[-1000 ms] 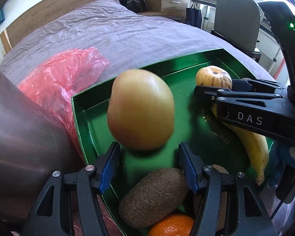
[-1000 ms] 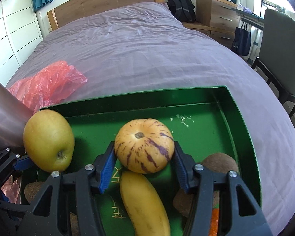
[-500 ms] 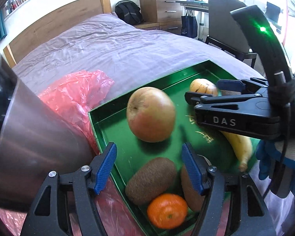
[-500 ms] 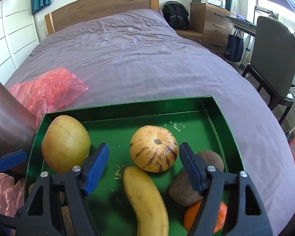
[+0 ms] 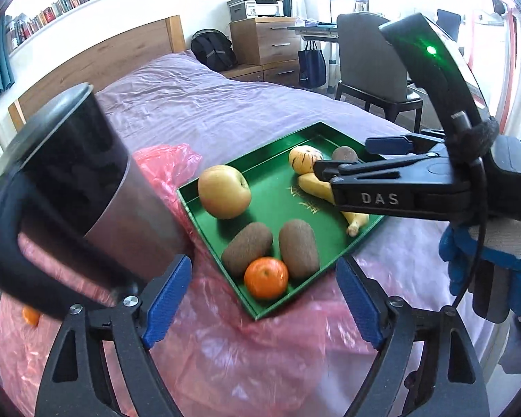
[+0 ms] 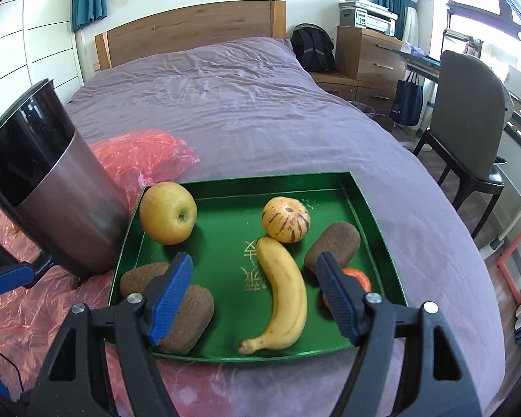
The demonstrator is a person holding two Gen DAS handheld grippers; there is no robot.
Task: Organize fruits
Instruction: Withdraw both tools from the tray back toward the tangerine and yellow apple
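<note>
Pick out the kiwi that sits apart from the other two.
The kiwi at the tray's right side, beside the striped melon; the other two lie together at the left.

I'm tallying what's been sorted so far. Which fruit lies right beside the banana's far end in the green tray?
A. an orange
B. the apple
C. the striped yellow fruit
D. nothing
C: in the right wrist view the striped yellow fruit sits against the banana's far tip, while the apple lies apart at the tray's left corner.

left claw (image 5: 264,307): opening, empty | right claw (image 6: 253,293): wide, empty
</note>
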